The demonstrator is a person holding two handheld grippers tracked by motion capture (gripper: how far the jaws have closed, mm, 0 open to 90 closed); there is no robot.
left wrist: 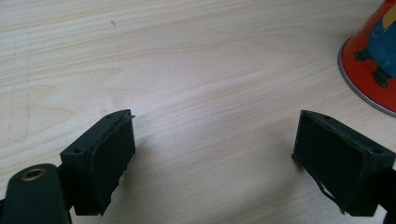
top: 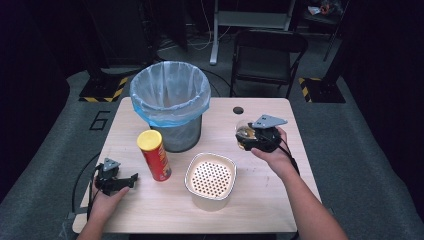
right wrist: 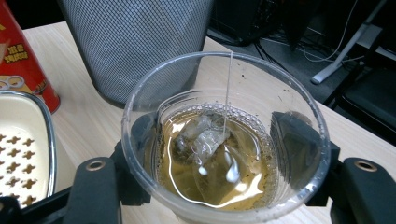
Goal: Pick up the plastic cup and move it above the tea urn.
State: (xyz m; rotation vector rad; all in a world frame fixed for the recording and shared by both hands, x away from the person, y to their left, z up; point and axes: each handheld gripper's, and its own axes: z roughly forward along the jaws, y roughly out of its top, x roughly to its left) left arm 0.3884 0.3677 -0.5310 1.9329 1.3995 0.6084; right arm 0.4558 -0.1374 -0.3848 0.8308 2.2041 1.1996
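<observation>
1. From the high view, a light wooden table (top: 260,195) carries a mesh waste bin (top: 172,107) lined with a blue bag at the back, a red crisp tube (top: 155,155) with a yellow lid standing upright in front of it, and a cream container with a perforated top (top: 211,180) just right of the tube. The left gripper (top: 131,178) rests low on the table's near left corner, near the tube but apart from it. The right gripper (top: 244,136) is held up at the right side of the table, with a clear cup (top: 245,134) at its tip.

2. In the left gripper view, both jaws stand wide apart over bare wood, nothing between them. The tube's base (left wrist: 373,60) sits at the upper right, clear of the jaws.

3. In the right gripper view, the jaws are clamped on either side of the clear plastic cup (right wrist: 224,140), which holds amber tea and a tea bag (right wrist: 201,140) on a string. The bin's mesh wall (right wrist: 135,42) stands behind it, and the perforated container (right wrist: 23,149) lies at the left.
</observation>
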